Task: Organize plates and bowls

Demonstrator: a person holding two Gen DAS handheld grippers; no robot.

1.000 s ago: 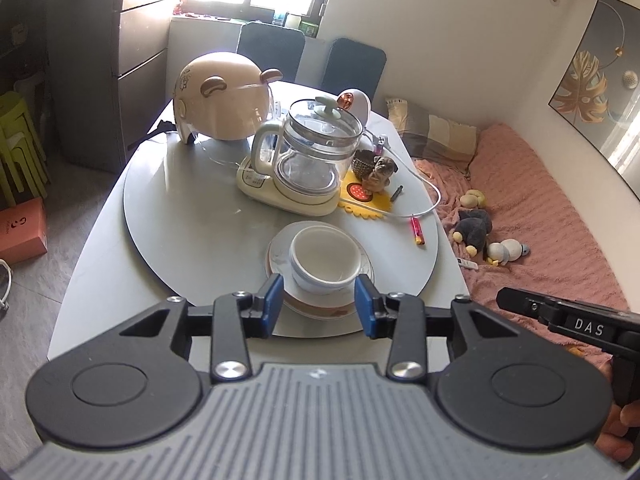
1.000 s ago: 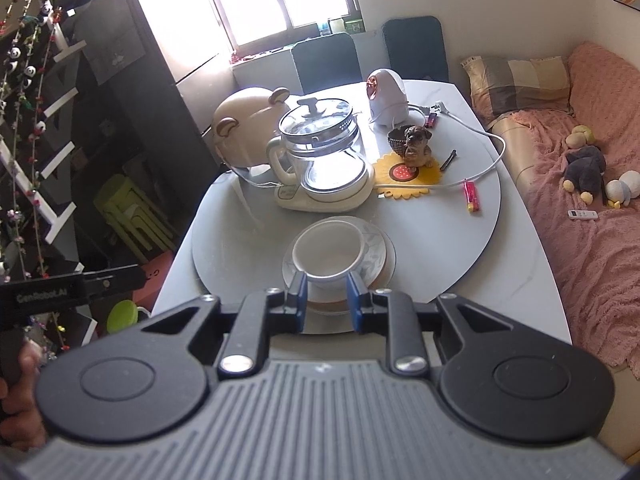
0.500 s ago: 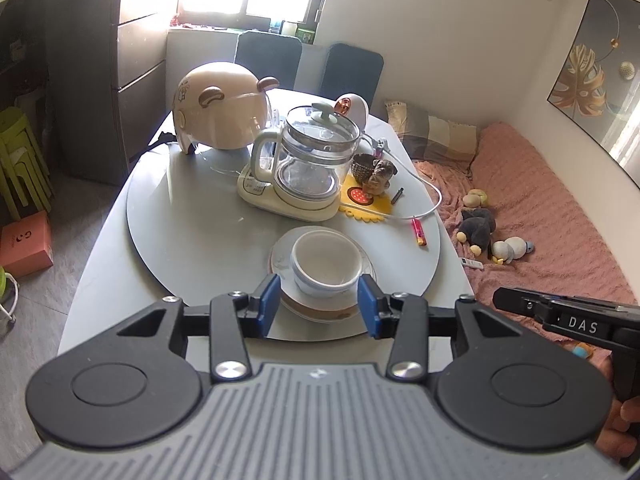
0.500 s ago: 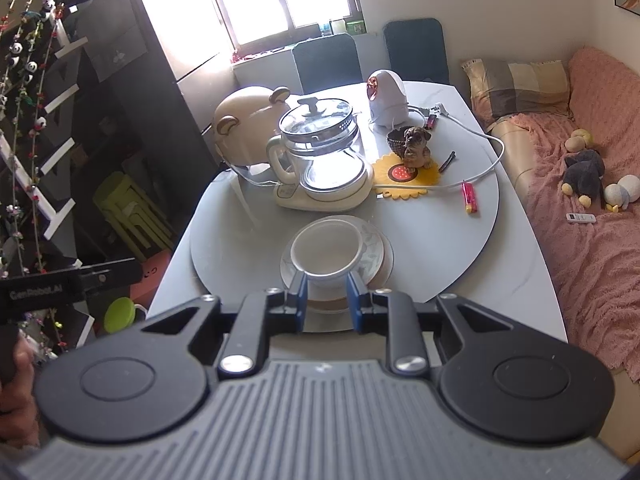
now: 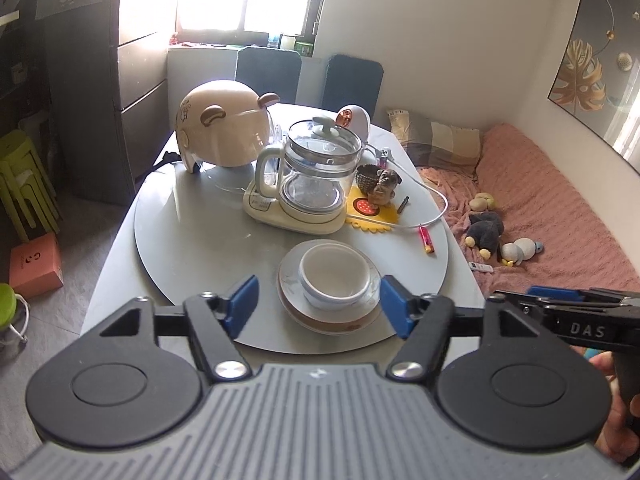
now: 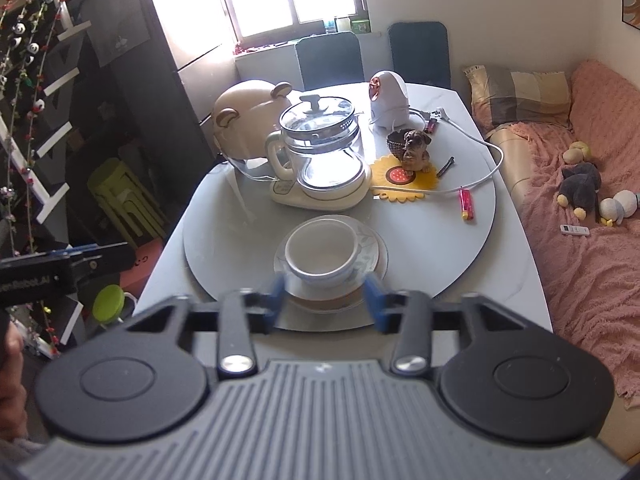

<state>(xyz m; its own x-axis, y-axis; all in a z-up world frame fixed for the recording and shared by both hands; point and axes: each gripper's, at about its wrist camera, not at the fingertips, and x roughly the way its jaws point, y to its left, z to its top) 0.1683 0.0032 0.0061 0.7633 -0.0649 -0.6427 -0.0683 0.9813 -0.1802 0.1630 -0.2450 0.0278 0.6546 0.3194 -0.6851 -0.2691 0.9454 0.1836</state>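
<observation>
A white bowl (image 5: 335, 276) sits on a stack of plates (image 5: 294, 304) at the near edge of the round grey turntable (image 5: 192, 240). My left gripper (image 5: 319, 305) is open and empty, held back from the stack, its blue pads apart on either side of it. In the right wrist view the bowl (image 6: 322, 255) and plates (image 6: 376, 252) lie just beyond my right gripper (image 6: 326, 300), which is also open and empty. The right gripper shows from the side in the left wrist view (image 5: 560, 294).
On the turntable behind the stack stand a glass kettle (image 5: 316, 176) on its base, a beige bear helmet (image 5: 224, 132), a dog figurine (image 5: 382, 184) on a yellow mat, a white cable and a red lighter (image 5: 426, 240). A pink bed (image 5: 560, 208) lies to the right, green stools (image 5: 20, 184) to the left.
Both grippers have opened wider. The left gripper has drawn back and risen a little from the plates.
</observation>
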